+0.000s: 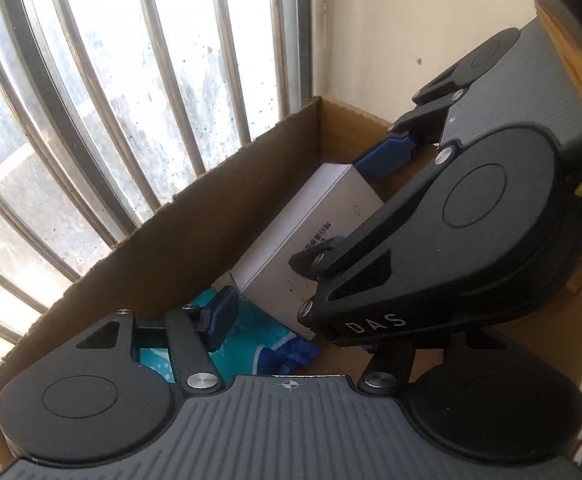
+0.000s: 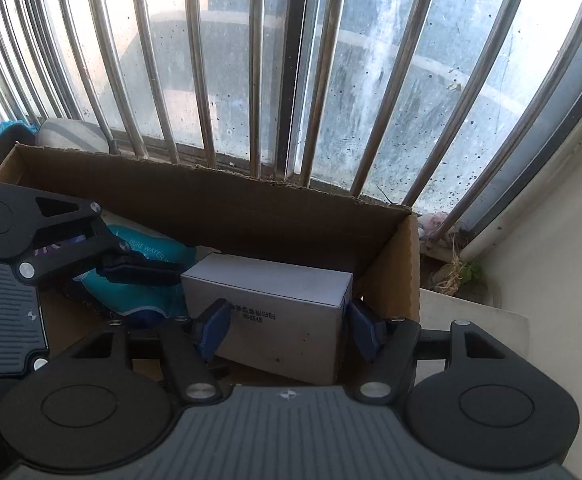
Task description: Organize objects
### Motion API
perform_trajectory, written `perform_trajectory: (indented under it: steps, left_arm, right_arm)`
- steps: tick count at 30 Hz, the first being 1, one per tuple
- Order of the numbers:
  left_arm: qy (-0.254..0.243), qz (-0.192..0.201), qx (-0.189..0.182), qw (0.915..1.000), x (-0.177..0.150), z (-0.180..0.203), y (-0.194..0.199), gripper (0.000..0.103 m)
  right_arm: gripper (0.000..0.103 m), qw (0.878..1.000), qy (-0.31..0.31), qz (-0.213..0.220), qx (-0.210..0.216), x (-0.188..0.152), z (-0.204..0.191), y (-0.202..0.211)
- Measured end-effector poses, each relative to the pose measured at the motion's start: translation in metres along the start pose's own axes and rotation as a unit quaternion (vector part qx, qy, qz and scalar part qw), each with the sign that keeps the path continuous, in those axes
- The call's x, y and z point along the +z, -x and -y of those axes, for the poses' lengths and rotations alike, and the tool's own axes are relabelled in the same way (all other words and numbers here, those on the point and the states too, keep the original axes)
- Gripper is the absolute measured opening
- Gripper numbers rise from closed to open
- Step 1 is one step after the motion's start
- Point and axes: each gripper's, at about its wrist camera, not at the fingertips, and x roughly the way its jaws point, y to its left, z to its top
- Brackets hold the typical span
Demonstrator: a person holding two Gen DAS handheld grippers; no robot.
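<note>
Your right gripper clamps the smooth grey rectangular box inside the cardboard carton. Your left gripper stands half open over the crinkly teal packet.

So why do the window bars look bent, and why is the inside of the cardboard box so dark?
Left wrist view: fisheye lens bows the metal window bars; daylight behind washes out the glass. Right wrist view: the same bowing, strongest at the edges; backlight shades the brown cardboard box inside, so the white rectangular carton looks grey and the teal wipes pack dim.
</note>
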Motion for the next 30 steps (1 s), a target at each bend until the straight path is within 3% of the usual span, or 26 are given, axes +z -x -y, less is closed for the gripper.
perform_trajectory:
  steps: [3, 8, 14, 15, 16, 18, 21, 24, 27, 30]
  left_arm:
    - [-0.003, 0.018, -0.012, 0.9998, -0.002, 0.001, 0.007, 0.059]
    - [-0.031, 0.047, 0.021, 0.9982, -0.010, 0.005, 0.009, 0.059]
    - [-0.030, 0.046, 0.020, 0.9983, -0.021, -0.005, 0.000, 0.042]
    - [-0.025, 0.049, 0.014, 0.9984, -0.021, -0.009, 0.000, 0.035]
    - [-0.023, 0.037, 0.010, 0.9990, -0.021, -0.012, -0.002, 0.027]
    - [-0.016, 0.016, 0.023, 0.9995, -0.023, -0.017, -0.006, 0.023]
    - [-0.014, 0.025, 0.021, 0.9994, -0.026, -0.016, -0.001, 0.024]
    - [-0.047, 0.050, 0.006, 0.9976, -0.033, -0.005, 0.009, 0.032]
    - [-0.080, 0.050, -0.005, 0.9956, -0.038, 0.007, 0.011, 0.034]
    - [-0.130, 0.043, 0.035, 0.9899, -0.045, 0.022, 0.003, 0.046]
  right_arm:
    - [0.068, 1.000, 0.002, -0.001, -0.008, 0.004, -0.001, -0.003]
    - [0.069, 1.000, -0.002, 0.000, -0.006, 0.006, 0.002, -0.004]
    - [0.073, 0.999, -0.030, -0.004, 0.028, 0.013, 0.015, 0.000]
    - [0.076, 0.999, -0.038, 0.000, 0.038, 0.013, 0.019, 0.004]
    - [0.078, 0.998, -0.044, 0.006, 0.050, 0.014, 0.024, 0.009]
    - [0.080, 0.997, -0.055, 0.023, 0.053, 0.015, 0.035, 0.021]
    - [0.077, 0.996, -0.055, 0.025, 0.066, 0.012, 0.042, 0.026]
    - [0.075, 0.997, -0.040, 0.030, 0.061, 0.008, 0.038, 0.023]
    - [0.074, 0.998, -0.022, 0.035, 0.053, 0.004, 0.030, 0.017]
    - [0.074, 0.998, -0.001, 0.042, 0.043, -0.001, 0.025, 0.018]
